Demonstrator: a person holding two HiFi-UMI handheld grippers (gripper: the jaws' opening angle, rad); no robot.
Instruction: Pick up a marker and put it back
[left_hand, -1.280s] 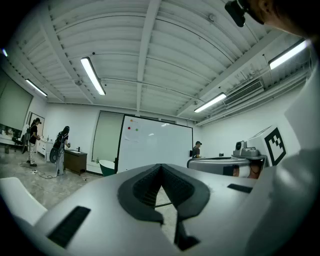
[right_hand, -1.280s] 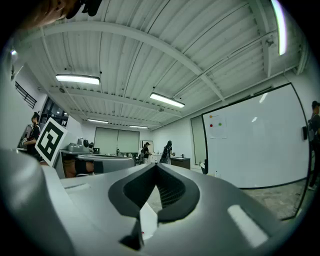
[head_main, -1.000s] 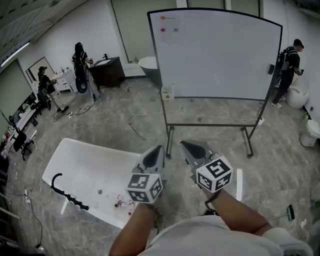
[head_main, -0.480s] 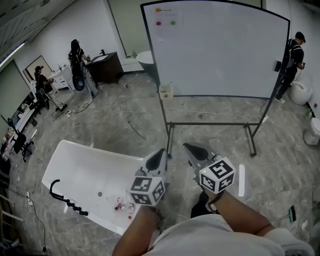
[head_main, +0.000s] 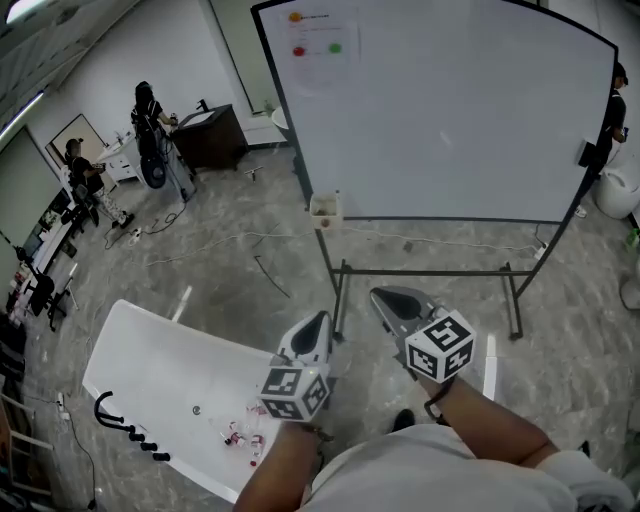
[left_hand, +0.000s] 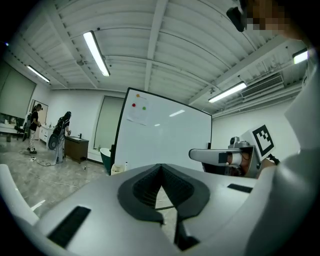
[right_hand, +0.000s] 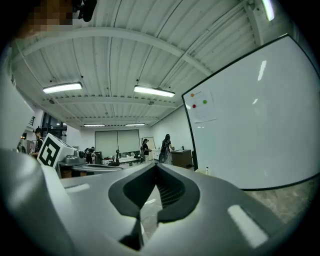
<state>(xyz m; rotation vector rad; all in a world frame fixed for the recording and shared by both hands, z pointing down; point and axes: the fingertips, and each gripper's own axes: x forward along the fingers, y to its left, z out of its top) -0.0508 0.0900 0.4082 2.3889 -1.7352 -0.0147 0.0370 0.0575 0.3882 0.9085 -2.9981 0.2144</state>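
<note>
In the head view, the whiteboard (head_main: 450, 110) on its wheeled stand fills the upper right. The left gripper (head_main: 316, 322) and right gripper (head_main: 385, 298) are held side by side in front of its lower left part, over the grey floor (head_main: 230, 270), and both point toward it. A small pale box (head_main: 325, 208) hangs at the whiteboard's lower left corner. What it holds is too small to tell, and no marker can be made out anywhere. A sheet (head_main: 318, 40) with an orange, a red and a green dot is stuck near the whiteboard's top left corner. A white bathtub (head_main: 150, 360) lies on the floor to the left of the whiteboard and nearer the person. Two people (head_main: 148, 110) stand far off to the left of the whiteboard, by a dark cabinet (head_main: 212, 140).

In the left gripper view, the left gripper's jaws are pressed together at their tips with nothing between them. The whiteboard stands straight ahead, with the pale box at its lower left corner. The right gripper shows to the right, level with the whiteboard's lower edge.

In the right gripper view, the right gripper's jaws also meet at the tips and pinch nothing. The whiteboard rises on the right, the dotted sheet near its upper left corner. The left gripper's marker cube (right_hand: 50, 150) sits far to the left of the whiteboard.
</note>
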